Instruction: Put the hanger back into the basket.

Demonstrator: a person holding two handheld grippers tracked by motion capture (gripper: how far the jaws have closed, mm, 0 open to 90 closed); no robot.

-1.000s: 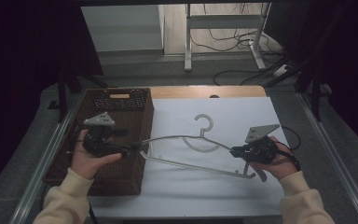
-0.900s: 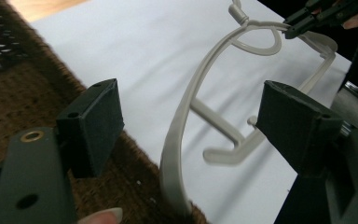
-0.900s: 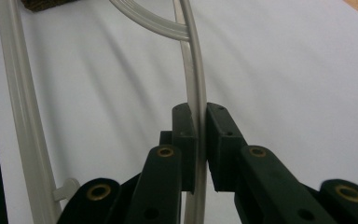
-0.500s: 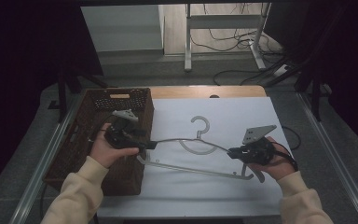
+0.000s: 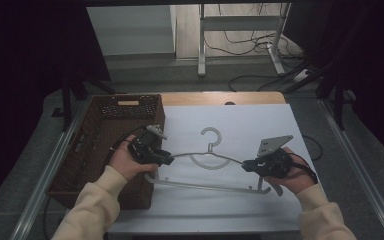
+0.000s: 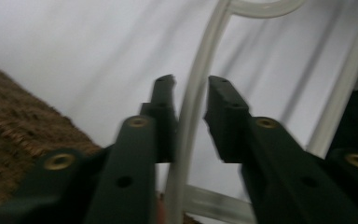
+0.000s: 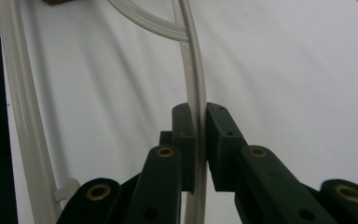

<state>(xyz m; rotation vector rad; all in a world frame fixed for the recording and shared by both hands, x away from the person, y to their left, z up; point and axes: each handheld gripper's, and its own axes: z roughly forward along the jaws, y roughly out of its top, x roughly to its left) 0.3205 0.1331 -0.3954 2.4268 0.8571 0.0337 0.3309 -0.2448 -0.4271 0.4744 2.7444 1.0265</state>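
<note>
A pale translucent plastic hanger (image 5: 211,185) lies on the white table cover (image 5: 230,120), hook pointing away from me. My right gripper (image 5: 246,164) is shut on the hanger's right shoulder arm; in the right gripper view the jaws (image 7: 198,112) pinch the thin arm (image 7: 192,56). My left gripper (image 5: 171,159) is at the hanger's left shoulder, by the basket's edge. In the left gripper view its jaws (image 6: 191,88) stand open, and the hanger arm (image 6: 190,126) runs between them, nearer the left jaw.
A brown woven basket (image 5: 130,97) stands at the table's left, its rim right beside my left hand; its weave (image 6: 18,140) shows in the left gripper view. A wooden table edge (image 5: 220,97) runs along the back. Cables and a metal stand lie on the floor beyond.
My left gripper has moved right from above the basket to the hanger's left shoulder, its jaws now straddling the arm. The right gripper has kept its hold and barely moved.
</note>
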